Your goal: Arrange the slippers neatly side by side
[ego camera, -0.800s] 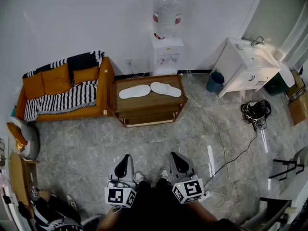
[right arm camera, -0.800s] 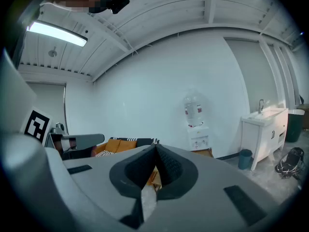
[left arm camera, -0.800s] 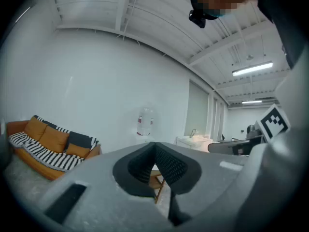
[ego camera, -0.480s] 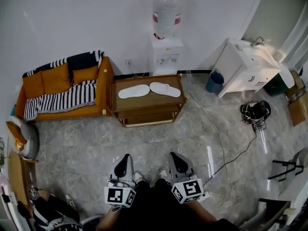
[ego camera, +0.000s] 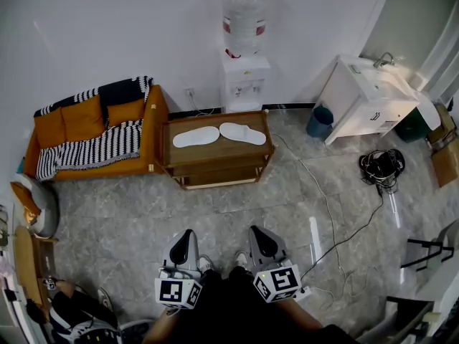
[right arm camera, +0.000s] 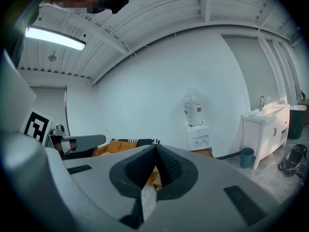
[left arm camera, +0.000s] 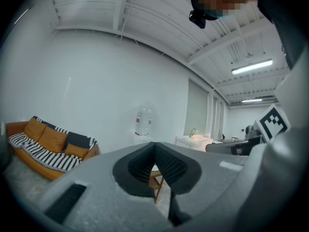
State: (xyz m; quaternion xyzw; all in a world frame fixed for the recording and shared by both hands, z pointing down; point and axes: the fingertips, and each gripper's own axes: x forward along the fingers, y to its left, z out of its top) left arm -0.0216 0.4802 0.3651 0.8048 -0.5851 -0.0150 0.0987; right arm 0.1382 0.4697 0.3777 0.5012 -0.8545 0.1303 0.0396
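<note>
Two white slippers lie toe to toe in a shallow V on the low wooden table (ego camera: 176,155) across the room: the left slipper (ego camera: 196,136) and the right slipper (ego camera: 242,132). Both grippers hang near the bottom of the head view, far from the table. My left gripper (ego camera: 182,241) is shut and empty; in the left gripper view (left arm camera: 155,145) its black pads meet at the tips. My right gripper (ego camera: 257,235) is shut and empty too, its pads together in the right gripper view (right arm camera: 155,148).
An orange sofa (ego camera: 86,131) with a striped throw stands left of the table. A water dispenser (ego camera: 244,63) is behind it against the wall. At right are a white sink cabinet (ego camera: 366,95), a blue bin (ego camera: 320,120) and a cable (ego camera: 326,206) trailing across the tiled floor.
The view has shifted slightly; table and slippers sit a little further left in the frame. Both grippers stay shut at the bottom edge.
</note>
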